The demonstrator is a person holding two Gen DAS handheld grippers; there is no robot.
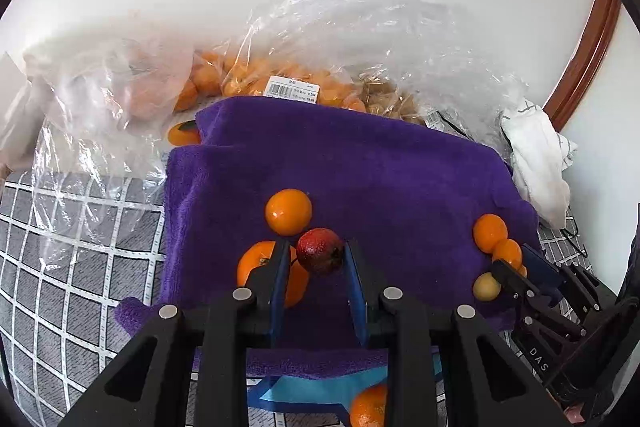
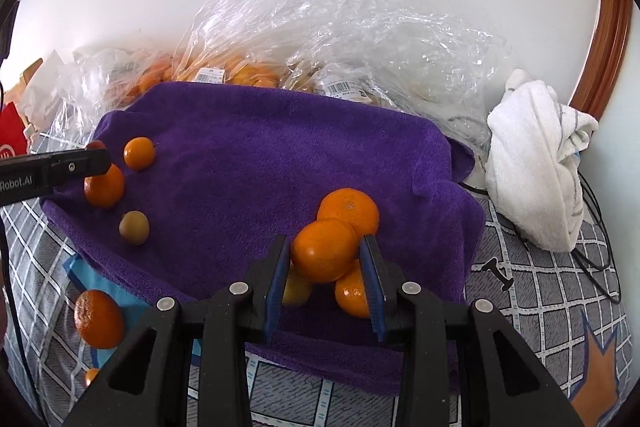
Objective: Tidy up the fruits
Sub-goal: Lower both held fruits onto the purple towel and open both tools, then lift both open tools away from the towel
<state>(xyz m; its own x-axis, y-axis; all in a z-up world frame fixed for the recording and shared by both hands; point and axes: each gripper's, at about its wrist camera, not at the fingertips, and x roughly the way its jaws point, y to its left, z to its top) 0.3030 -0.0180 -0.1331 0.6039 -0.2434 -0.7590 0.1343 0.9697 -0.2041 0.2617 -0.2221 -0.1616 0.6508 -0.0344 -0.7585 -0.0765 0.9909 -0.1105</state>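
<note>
Where you look for writing, little can be read: "Robot.AI" runs along the side of your left gripper (image 2: 96, 159) in the right wrist view, "DAS" shows on the body of your right gripper (image 1: 516, 269) in the left wrist view, and the white barcode label (image 1: 291, 90) on the clear plastic bag of oranges (image 1: 248, 75) is too small to make out.

Your left gripper (image 1: 316, 253) is nearly closed and pinches a dark red fruit (image 1: 320, 256) between its blue pads. A smooth orange (image 1: 288, 211) sits just ahead of the tips and touches the red fruit; another orange (image 1: 256, 265) lies just left of the left finger.

Your right gripper (image 2: 325, 255) is clamped on a glossy round orange (image 2: 325, 255). A dimpled larger orange (image 2: 349, 211) lies just beyond it, a third orange (image 2: 352, 293) is under the right finger, and a yellow fruit (image 2: 296, 291) peeks out below the left finger.

Both loads hang over the plush purple towel (image 1: 360, 167), whose middle ahead of you is bare. Its far edge meets the crinkled bags, and its right edge drops to the grey checked sheet (image 2: 532, 291) beside a crumpled white cloth (image 2: 536, 155). A pale round fruit (image 2: 134, 227) rests near the towel's left edge, well left of your right gripper.
</note>
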